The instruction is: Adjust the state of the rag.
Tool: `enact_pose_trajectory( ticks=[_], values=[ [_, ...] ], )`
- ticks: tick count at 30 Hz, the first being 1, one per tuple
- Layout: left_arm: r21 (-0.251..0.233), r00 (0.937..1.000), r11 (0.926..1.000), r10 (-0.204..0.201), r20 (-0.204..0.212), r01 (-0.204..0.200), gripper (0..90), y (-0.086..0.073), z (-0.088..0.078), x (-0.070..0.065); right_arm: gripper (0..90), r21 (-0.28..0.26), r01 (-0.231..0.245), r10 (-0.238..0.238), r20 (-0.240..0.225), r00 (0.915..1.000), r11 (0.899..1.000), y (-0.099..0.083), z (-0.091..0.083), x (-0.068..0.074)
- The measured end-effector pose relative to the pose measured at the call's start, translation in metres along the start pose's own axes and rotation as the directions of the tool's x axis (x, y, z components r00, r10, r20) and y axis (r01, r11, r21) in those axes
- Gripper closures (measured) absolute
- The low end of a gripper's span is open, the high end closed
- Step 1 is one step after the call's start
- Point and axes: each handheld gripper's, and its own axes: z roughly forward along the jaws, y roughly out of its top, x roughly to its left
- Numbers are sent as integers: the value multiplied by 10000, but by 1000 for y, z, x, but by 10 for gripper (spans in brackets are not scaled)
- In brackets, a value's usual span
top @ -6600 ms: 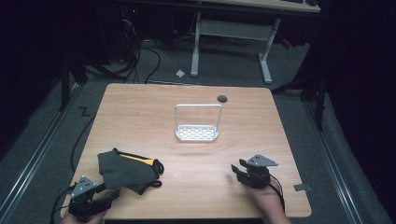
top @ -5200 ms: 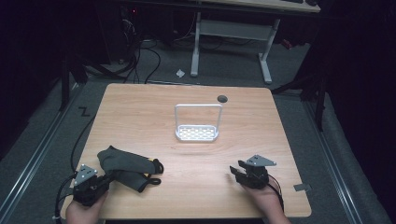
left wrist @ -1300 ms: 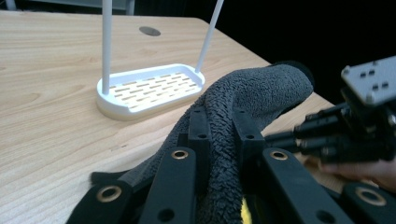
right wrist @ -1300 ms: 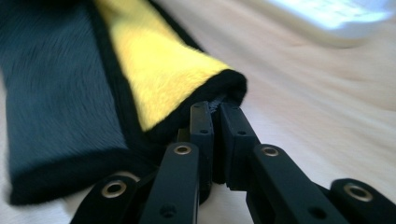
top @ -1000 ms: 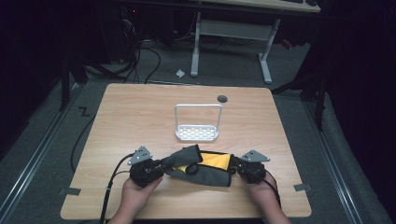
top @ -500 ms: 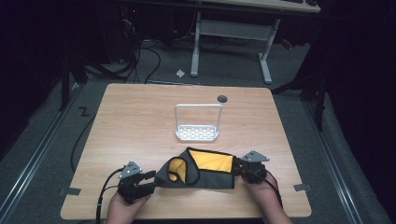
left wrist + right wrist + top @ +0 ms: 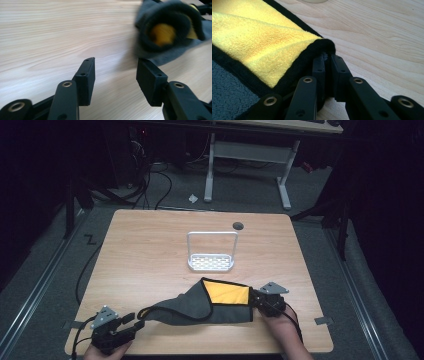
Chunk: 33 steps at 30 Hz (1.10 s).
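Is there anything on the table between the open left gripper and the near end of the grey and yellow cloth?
Nothing visible. Only bare wooden table lies between the left gripper, whose jaws have just been opening with nothing between them, and the grey and yellow microfibre cloth. The white wire rack stands farther back.

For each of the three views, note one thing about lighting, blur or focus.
High view: table lit, surroundings dark. Left gripper view: the cloth is smeared with blur, while the left gripper stays sharp. Right gripper view: yellow pile crisp, far table edge soft.
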Motion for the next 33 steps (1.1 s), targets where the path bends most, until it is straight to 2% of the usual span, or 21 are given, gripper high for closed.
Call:
enact_pose_trajectory(
  ticks=[4,7,9,15,18,21,22,23,24,26,28,29,30,31,33],
  values=[
    [-459,9980,9970,-626,-32,624,524,-1,-12,13,827,6,-14,14,2,10000,10000,0,0,0],
    [-728,9986,9959,-525,54,527,528,4,-14,11,826,5,-6,6,11,10000,10000,0,1,0],
    [-816,9986,9955,-469,263,489,531,9,-11,8,826,-14,15,-15,31,10000,10000,0,1,0],
    [-1076,9975,9941,174,688,-99,549,37,-3,-12,824,-12,7,-7,36,10000,10000,0,1,1],
    [-1162,9906,9921,606,1227,-463,540,55,7,-30,822,-23,-3,3,9,10000,10000,0,1,0],
    [-1158,9795,9859,1373,1472,-1208,516,70,20,-53,821,-15,-17,17,13,10000,10000,0,0,1],
    [-1018,9748,9829,1673,1473,-1533,502,74,27,-60,820,-15,-18,18,8,10000,10000,0,0,1],
    [-719,9714,9790,1987,1303,-1906,484,76,35,-66,819,-13,-19,19,1,10000,10000,0,0,1],
    [-270,9655,9740,2267,1278,-2251,470,76,44,-71,819,-15,-30,30,-7,10000,10000,0,0,1],
    [611,9575,9620,2567,1315,-2663,464,71,65,-75,819,-22,-19,19,-22,10000,10000,-1,0,1],
    [1225,9510,9461,2861,1173,-2998,585,63,79,-73,819,-33,-10,10,-40,10000,10000,-1,0,1],
    [1371,9508,9429,2905,1075,-3036,692,59,83,-71,819,-36,-4,4,-44,10000,10000,-1,0,1],
    [1505,9530,9433,2807,1137,-2958,789,57,85,-68,819,-42,-22,22,-62,10000,10000,-1,0,1],
    [1376,9561,9489,2695,1146,-2840,829,55,84,-64,819,-46,-19,19,-71,10000,10000,-1,0,1],
    [954,9639,9628,2423,1106,-2530,846,57,78,-58,819,-60,17,-17,-88,10000,10000,-1,0,1]
  ],
)
